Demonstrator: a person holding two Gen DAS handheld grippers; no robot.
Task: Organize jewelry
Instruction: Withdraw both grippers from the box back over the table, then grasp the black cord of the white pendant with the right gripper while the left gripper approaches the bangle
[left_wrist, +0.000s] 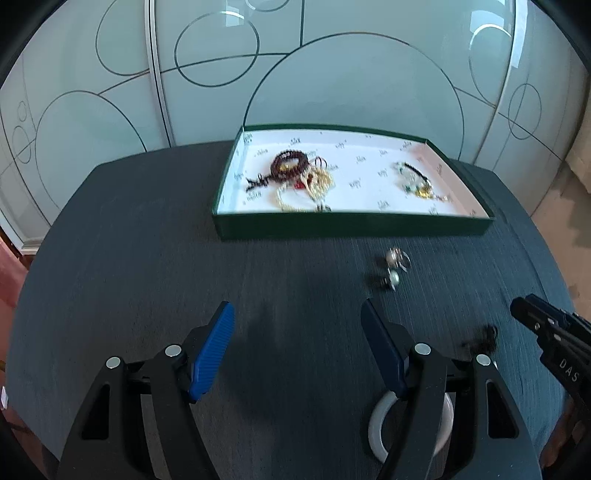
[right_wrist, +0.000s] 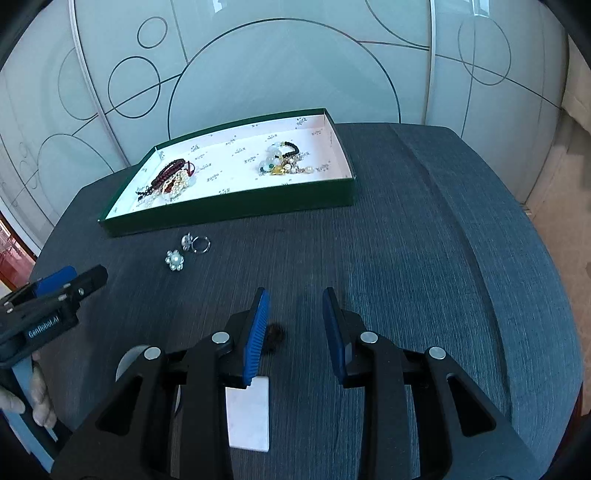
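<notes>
A green tray (left_wrist: 351, 225) with white lining holds a dark red bead bracelet (left_wrist: 288, 166), a pearl strand (left_wrist: 321, 184) and a jade-and-gold cluster (left_wrist: 413, 181). In front of it on the dark table lie a pearl flower piece (right_wrist: 174, 260) and a ring (right_wrist: 200, 243). My left gripper (left_wrist: 296, 304) hovers open over bare table, nothing between its blue pads. My right gripper (right_wrist: 295, 293) stands open with a narrower gap, also holding nothing. A small dark fuzzy piece (right_wrist: 275, 330) lies on the table below it. A white bangle (left_wrist: 376, 417) sits under my left gripper's right finger.
A white rectangular card (right_wrist: 247, 413) lies on the table under my right gripper. Frosted glass panels with circle patterns (left_wrist: 332, 74) stand behind the table. The table's curved edge (right_wrist: 546, 295) falls off to the right. A person's hand (right_wrist: 37, 398) holds the left gripper's handle.
</notes>
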